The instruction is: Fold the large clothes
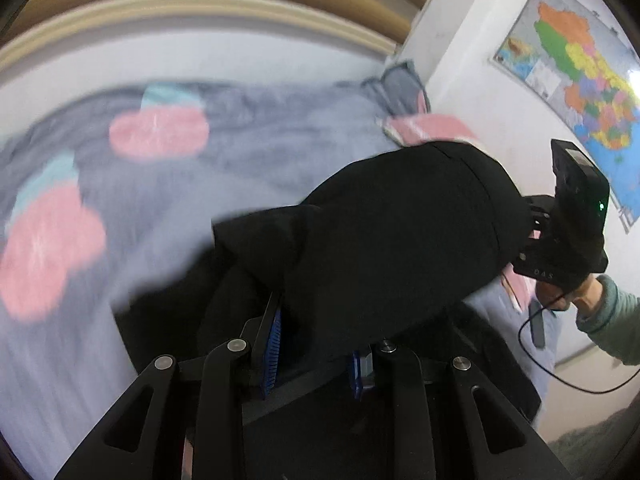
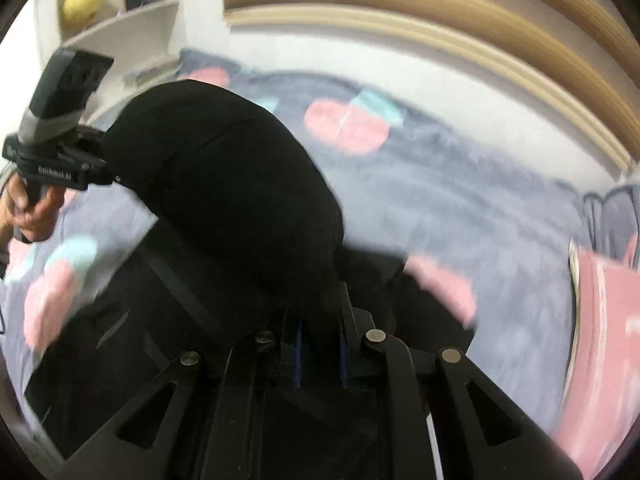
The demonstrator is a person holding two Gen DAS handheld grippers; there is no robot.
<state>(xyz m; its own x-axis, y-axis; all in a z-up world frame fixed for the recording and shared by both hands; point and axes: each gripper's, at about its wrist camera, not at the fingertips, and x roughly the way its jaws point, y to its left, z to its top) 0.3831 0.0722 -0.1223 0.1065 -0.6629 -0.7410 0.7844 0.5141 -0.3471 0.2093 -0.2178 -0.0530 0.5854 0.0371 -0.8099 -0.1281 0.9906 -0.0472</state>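
Both hand-held grippers, left (image 1: 316, 352) and right (image 2: 320, 356), are clamped on black garment (image 1: 392, 216); fingertips buried in cloth. Bedspread (image 1: 260, 148) behind is motion-blurred.

Black garment (image 1: 392, 216) matt cloth; bedspread (image 1: 280, 140) soft grey fabric; headboard (image 2: 460, 12) smooth wood.

A large black garment (image 1: 384, 220), plain and dark with no pattern, is lifted off the bed and stretched in a taut, rounded band between 2 held points. Seen from the left wrist camera, it runs from 6 o'clock up toward 3 o'clock. Seen from the right wrist camera, the same cloth (image 2: 224, 184) arcs from 6 o'clock up toward 9 o'clock. A faint seam line crosses its upper surface. More of the fabric hangs below in loose, shadowed folds.
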